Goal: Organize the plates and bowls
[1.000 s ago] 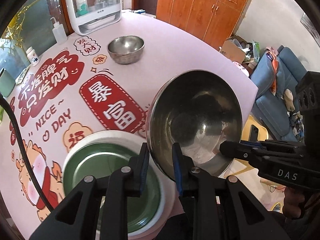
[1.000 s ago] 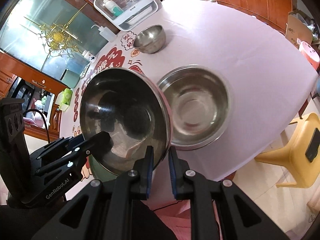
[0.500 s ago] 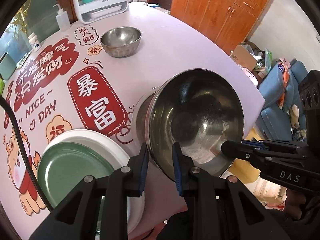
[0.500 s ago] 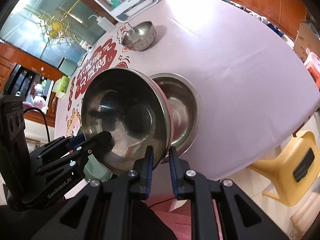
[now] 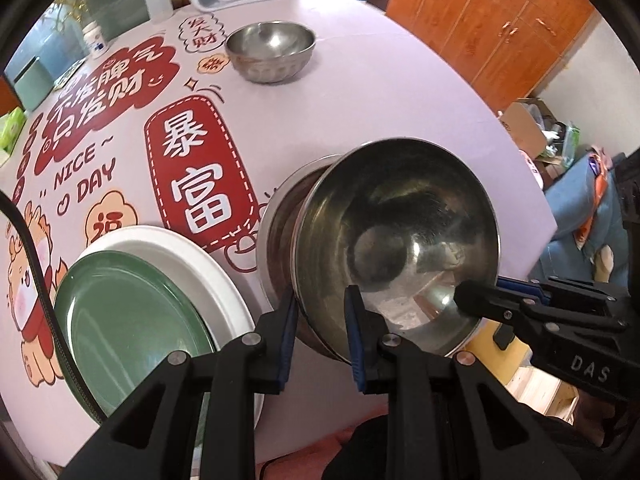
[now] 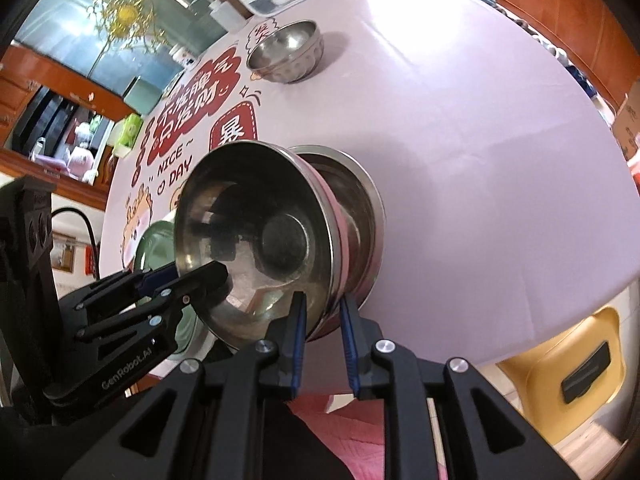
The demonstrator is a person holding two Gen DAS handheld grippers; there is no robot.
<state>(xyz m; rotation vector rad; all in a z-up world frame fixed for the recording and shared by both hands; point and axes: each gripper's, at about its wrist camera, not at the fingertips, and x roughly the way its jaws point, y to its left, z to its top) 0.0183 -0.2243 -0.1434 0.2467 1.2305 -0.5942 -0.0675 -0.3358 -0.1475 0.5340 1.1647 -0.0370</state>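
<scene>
Top bowl [image 5: 400,240]: clamped at rim by left gripper [image 5: 320,320] and right gripper [image 6: 323,316], now nested into lower bowl [image 6: 360,216]; right jaws just easing. Stacking nearly done.

A round table [image 5: 360,92] under a pink printed cloth carries 2 steel bowls, 1 small [image 5: 270,51] and far, 1 large [image 5: 280,236] near the edge, and a white plate [image 5: 192,260].
</scene>
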